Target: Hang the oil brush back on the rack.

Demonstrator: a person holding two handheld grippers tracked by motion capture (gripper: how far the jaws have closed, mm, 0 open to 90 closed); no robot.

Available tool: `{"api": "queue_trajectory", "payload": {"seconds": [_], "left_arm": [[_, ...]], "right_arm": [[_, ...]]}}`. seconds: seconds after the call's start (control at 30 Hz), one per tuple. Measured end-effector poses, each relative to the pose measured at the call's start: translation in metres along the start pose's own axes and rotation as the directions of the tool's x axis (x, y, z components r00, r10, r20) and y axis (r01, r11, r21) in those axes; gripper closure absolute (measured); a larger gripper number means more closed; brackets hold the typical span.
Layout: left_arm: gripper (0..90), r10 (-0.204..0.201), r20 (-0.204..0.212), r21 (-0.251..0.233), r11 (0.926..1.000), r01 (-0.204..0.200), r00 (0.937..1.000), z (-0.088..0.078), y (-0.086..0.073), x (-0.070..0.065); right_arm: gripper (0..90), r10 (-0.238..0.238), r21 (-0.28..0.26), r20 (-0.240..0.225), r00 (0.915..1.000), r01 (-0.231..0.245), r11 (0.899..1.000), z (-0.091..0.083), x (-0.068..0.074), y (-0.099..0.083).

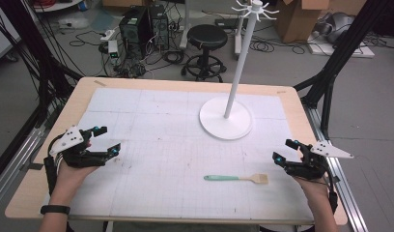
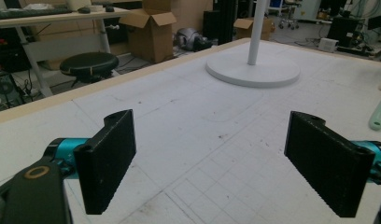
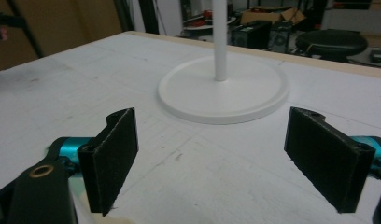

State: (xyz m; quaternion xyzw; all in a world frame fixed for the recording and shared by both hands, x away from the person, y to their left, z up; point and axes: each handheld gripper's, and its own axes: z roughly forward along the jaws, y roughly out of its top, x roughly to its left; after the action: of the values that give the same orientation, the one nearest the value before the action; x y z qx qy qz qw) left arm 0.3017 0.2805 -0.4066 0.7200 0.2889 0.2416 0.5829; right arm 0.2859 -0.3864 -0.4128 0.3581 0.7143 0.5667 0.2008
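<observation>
Mint-handled flat brush [image 1: 236,178] lies lower centre on gridded tabletop [image 1: 161,145]; round white stand base [image 1: 226,119] behind; left tool [image 1: 104,140] and right tool [image 1: 285,151] gape apart.

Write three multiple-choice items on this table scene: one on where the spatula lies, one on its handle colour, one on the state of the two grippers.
1. The spatula lies nearer to
A. the right gripper
B. the left gripper
C. the table's far edge

2. The spatula's handle is
A. red
B. mint green
C. black

3. The two grippers are
A. both shut on the spatula
B. one open, one shut
C. both open and holding nothing

Answers: 1 A, in the high view it lies right of centre, close to the right gripper. 2 B, the handle shows green, the blade wood-coloured. 3 C, both gripper views show the jaws wide apart over the bare mat.
</observation>
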Motion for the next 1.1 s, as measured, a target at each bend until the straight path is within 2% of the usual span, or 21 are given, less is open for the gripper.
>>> {"api": "queue_trajectory", "payload": {"seconds": [0.07,0.2,0.23,0.27,0.3,0.33,0.4,0.43,0.5,0.57,0.67,0.7,0.73,0.9,0.93,0.97,1.1], "left_arm": [[17.3,0.000,0.001,0.001,1.0000,0.000,1.0000,0.000,0.000,0.000],[17.3,0.004,0.000,0.007,1.0000,-0.004,1.0000,0.001,0.000,0.000],[17.2,0.004,0.000,0.007,1.0000,-0.004,1.0000,0.001,0.000,0.000],[17.2,0.004,0.003,0.010,0.9999,-0.004,1.0000,0.002,-0.001,-0.001],[17.2,0.004,0.003,0.010,0.9999,-0.004,1.0000,0.002,-0.001,-0.001],[17.2,0.002,0.008,0.010,0.9999,-0.002,1.0000,0.002,-0.001,-0.001],[17.3,0.002,0.012,0.009,1.0000,-0.002,0.9999,0.002,-0.001,-0.002],[17.2,0.006,0.014,0.010,0.9999,-0.006,0.9999,0.003,0.000,-0.002],[17.2,0.007,0.014,0.007,0.9999,-0.007,0.9999,0.003,0.000,-0.002],[17.2,0.008,0.013,0.009,0.9999,-0.008,0.9999,0.003,-0.001,-0.002],[17.2,0.008,0.014,0.009,0.9999,-0.008,0.9999,0.003,0.000,-0.002],[17.2,0.008,0.014,0.009,0.9999,-0.008,0.9999,0.003,0.000,-0.002],[17.2,0.007,0.015,0.012,0.9999,-0.007,0.9999,0.003,-0.001,-0.002],[17.2,0.010,0.018,0.014,0.9998,-0.010,0.9998,0.004,-0.001,-0.003],[17.2,0.010,0.018,0.014,0.9998,-0.010,0.9998,0.004,-0.001,-0.003],[17.2,0.013,0.017,0.018,0.9998,-0.013,0.9998,0.004,-0.001,-0.003],[17.2,0.015,0.018,0.019,0.9997,-0.016,0.9997,0.004,-0.001,-0.004]], "right_arm": [[16.8,-0.010,0.009,-0.030,0.9995,0.010,1.000,0.004,0.003,0.000],[16.4,-0.033,0.054,-0.112,0.9932,0.039,0.998,0.016,0.014,0.001],[16.4,-0.033,0.054,-0.112,0.9932,0.039,0.998,0.016,0.014,0.001],[16.4,-0.043,0.076,-0.153,0.9873,0.055,0.996,0.022,0.019,0.000],[16.4,-0.043,0.076,-0.153,0.9873,0.055,0.996,0.022,0.019,0.000],[16.4,-0.064,0.093,-0.184,0.9809,0.082,0.992,0.029,0.024,0.000],[16.2,-0.070,0.104,-0.198,0.9776,0.092,0.990,0.031,0.027,0.000],[16.0,-0.079,0.123,-0.228,0.9704,0.109,0.986,0.037,0.032,-0.001],[16.0,-0.093,0.137,-0.254,0.9628,0.131,0.982,0.041,0.037,-0.002],[16.0,-0.099,0.147,-0.263,0.9597,0.141,0.979,0.044,0.039,-0.002],[15.7,-0.115,0.182,-0.308,0.9444,0.177,0.967,0.054,0.047,-0.005],[15.7,-0.115,0.182,-0.308,0.9444,0.177,0.967,0.054,0.047,-0.005],[15.7,-0.120,0.200,-0.319,0.9403,0.191,0.961,0.058,0.051,-0.007],[15.8,-0.119,0.248,-0.348,0.9298,0.214,0.945,0.067,0.057,-0.011],[15.8,-0.119,0.248,-0.348,0.9298,0.214,0.945,0.067,0.057,-0.011],[16.2,-0.118,0.267,-0.355,0.9276,0.221,0.938,0.070,0.058,-0.013],[20.1,-0.134,0.287,-0.370,0.9195,0.250,0.925,0.073,0.061,-0.015]]}}
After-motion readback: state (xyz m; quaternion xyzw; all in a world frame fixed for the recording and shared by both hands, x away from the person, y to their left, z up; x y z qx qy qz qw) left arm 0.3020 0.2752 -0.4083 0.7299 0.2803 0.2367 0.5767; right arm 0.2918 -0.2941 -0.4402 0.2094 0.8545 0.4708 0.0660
